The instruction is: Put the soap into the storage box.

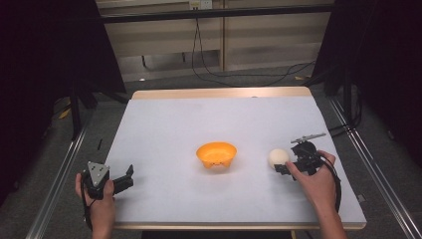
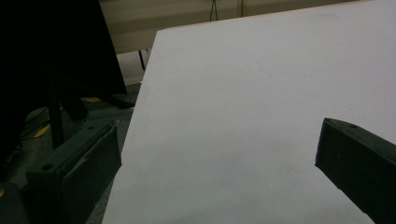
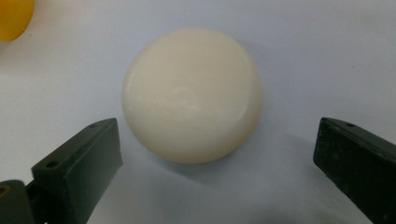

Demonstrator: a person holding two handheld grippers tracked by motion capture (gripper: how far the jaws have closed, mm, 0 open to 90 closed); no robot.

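Table: I see a white-topped table (image 1: 164, 129) with a pale wooden edge along its far side, standing on a grey floor with metal rails down both sides; dark stands and loose cables lie beyond it.
Orange bowl: an orange bowl (image 1: 216, 156) sits upright near the middle of the table, a little toward my side. In the right gripper view a sliver of it (image 3: 14, 18) shows at the top left corner.
Cream ball: a smooth cream-coloured ball (image 1: 277, 158) rests on the table to the right of the bowl, apart from it. In the right gripper view it (image 3: 191, 93) lies on the white surface just ahead of the jaws, centred between them.
Right gripper: my right gripper (image 1: 282, 168) is held in the right hand (image 1: 318, 185) at the right side of the table, pointing left at the ball. In its own view the gripper (image 3: 217, 158) has its jaws spread wide, wider than the ball, with clear gaps on both sides; nothing is gripped and neither jaw touches the ball.
Left gripper: my left gripper (image 1: 128, 178) is held in the left hand (image 1: 99, 199) at the near left corner of the table, well apart from bowl and ball, the grey three-cornered plate on top. In its own view the gripper (image 2: 217, 158) has its jaws wide apart over the bare table (image 2: 243, 107) edge, with nothing between them.
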